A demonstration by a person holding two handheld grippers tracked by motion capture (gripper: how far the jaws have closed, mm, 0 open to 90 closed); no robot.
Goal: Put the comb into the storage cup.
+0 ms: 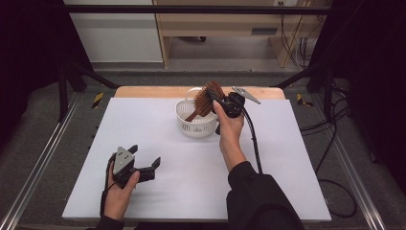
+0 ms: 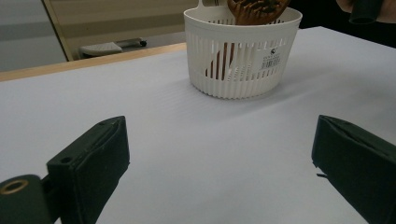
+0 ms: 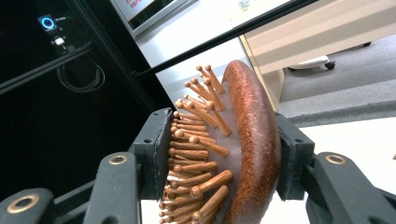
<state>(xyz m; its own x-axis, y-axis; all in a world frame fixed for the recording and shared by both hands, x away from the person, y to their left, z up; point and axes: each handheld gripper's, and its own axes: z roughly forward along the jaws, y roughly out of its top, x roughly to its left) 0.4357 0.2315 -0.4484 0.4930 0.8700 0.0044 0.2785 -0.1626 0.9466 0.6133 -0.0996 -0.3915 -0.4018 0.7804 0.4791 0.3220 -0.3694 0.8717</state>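
While clamping the hairbrush (image 3: pixel 243 154) head, the right gripper (image 3: pixel 224 154) is tilting its handle down into the basket (image 1: pixel 196 125); left gripper (image 2: pixel 219 154) jaws are gaping empty.

Reddish-brown wooden hairbrush (image 1: pixel 207 98), white slotted basket (image 1: pixel 195 125), pale, perhaps lavender-tinted table (image 1: pixel 191 167)

The hairbrush (image 3: pixel 243 140) handle drops below the right gripper (image 3: pixel 219 158) jaws, cut off by the frame edge; ahead of the left gripper (image 2: pixel 219 154), the basket (image 2: pixel 243 60) wall screens it.
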